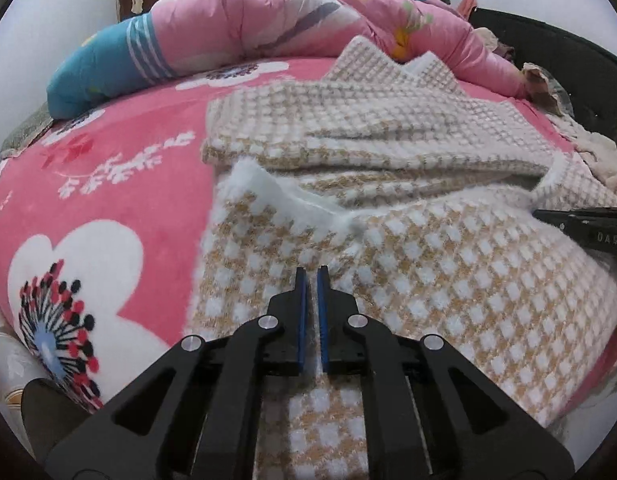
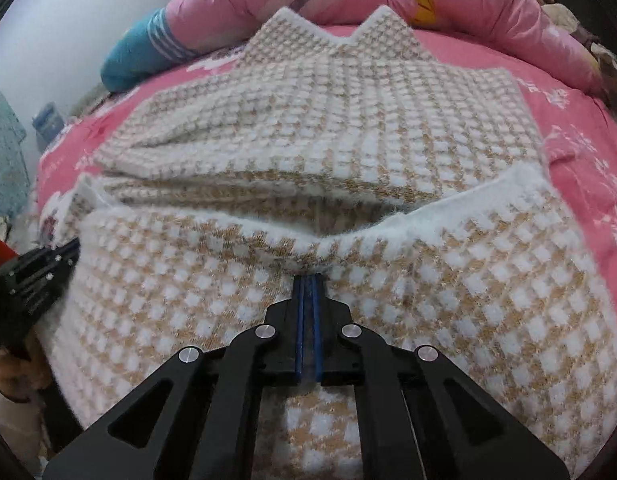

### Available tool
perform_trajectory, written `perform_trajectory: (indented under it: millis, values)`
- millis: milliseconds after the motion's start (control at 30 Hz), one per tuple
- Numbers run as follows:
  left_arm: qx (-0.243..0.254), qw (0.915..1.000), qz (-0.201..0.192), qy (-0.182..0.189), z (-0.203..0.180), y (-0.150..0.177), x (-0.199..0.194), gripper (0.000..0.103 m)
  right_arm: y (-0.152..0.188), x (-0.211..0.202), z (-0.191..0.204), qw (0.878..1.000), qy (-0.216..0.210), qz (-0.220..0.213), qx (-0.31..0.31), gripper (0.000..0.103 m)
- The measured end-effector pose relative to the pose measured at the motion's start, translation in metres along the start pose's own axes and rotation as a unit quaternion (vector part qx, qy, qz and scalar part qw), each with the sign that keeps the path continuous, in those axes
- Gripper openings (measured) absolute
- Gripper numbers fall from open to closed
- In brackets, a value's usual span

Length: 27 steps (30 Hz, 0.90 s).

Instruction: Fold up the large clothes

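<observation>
Sweater (image 2: 308, 128): fuzzy knit cloth, matt, white-and-tan check, fluffy white edging. Bed cover (image 1: 108, 200): plush pink fleece, matt. Far quilt (image 1: 268, 20): smooth pink fabric, slight sheen. Left gripper (image 1: 311, 272): matt black plastic, blue pads, shiny metal pins.

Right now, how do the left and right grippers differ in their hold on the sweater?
The left gripper shows a thin slit between its pads; the right gripper has its pads pressed together. The left's tips lie over flat checked knit; the right's sit at the sweater's white hem edge, which puckers there. Both point down at the sweater, nearly shut; whether either pinches fabric is unclear.
</observation>
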<state>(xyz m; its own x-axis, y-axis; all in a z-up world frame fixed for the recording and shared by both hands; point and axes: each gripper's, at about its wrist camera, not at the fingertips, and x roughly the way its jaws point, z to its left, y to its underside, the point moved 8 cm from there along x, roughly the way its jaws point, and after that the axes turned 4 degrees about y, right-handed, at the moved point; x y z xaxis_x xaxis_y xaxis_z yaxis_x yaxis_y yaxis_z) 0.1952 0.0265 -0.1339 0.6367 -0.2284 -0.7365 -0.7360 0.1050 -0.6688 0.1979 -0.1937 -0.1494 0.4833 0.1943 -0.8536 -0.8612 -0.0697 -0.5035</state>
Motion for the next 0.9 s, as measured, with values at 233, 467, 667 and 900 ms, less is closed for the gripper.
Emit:
perform_trajectory:
  millis: [233,467,667,900]
  values:
    - [-0.024,0.9976,-0.033,0.056,0.008,-0.029,-0.034,0.014,-0.019,-0.061,-0.042,0.997,-0.015,-0.040,0.059,0.029]
    - [-0.086,0.9954,0.023,0.035,0.044,-0.013,0.020,0.011,-0.008,0.001,-0.104,0.992,0.106,0.016,0.063,0.023]
    - [-0.073,0.9967,0.023,0.025,0.038,-0.014,0.019,0.011,-0.019,-0.051,-0.095,0.991,0.085,-0.014,0.098,0.025]
    - [-0.068,0.9973,0.018,0.021,0.041,-0.012,0.019,0.011,-0.010,-0.051,0.021,0.996,-0.086,0.020,-0.017,0.026]
